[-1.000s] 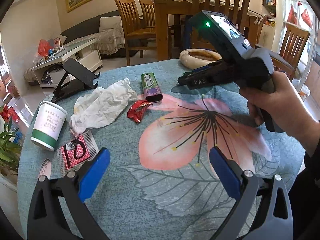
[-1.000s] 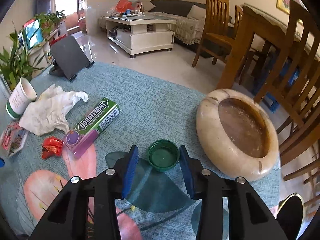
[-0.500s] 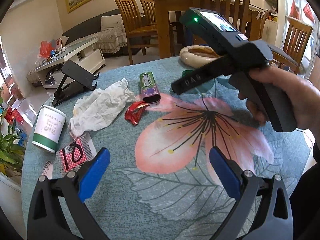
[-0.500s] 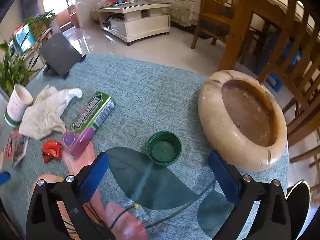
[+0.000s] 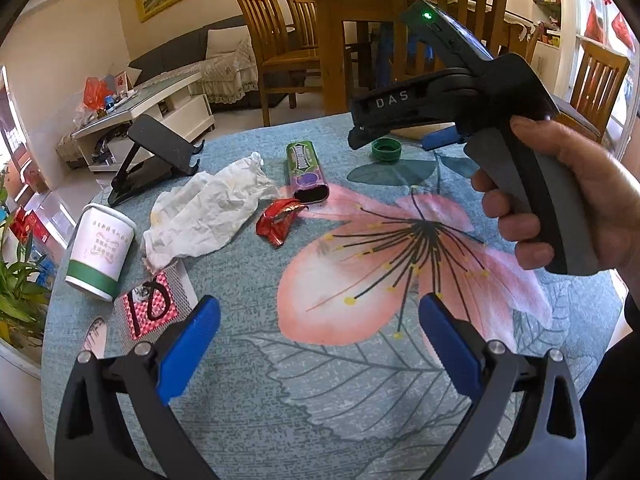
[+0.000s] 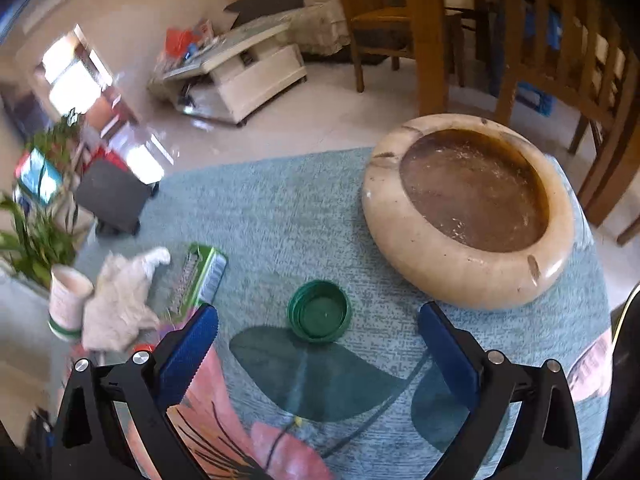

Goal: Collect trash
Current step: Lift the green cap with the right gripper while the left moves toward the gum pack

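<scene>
A green bottle cap lies open side up on the flowered tablecloth, next to a stone bowl. My right gripper hangs over it with its jaws wide and closing; the cap sits just ahead between the tips, and neither pad touches it. In the left wrist view the cap lies under that gripper, which a hand holds. A green gum pack, a crumpled tissue, a red wrapper and a paper cup lie to the left. My left gripper is open over the cloth, holding nothing.
A black phone stand stands at the table's far left edge. A red and silver packet lies by the left finger. Wooden chairs and a dining table stand beyond the round table, and a plant stands at the left.
The right gripper's jaws, which were close around the green cap, have spread wide and left it on the cloth. That gripper has rolled and shifted a little. My left gripper has stayed put.
</scene>
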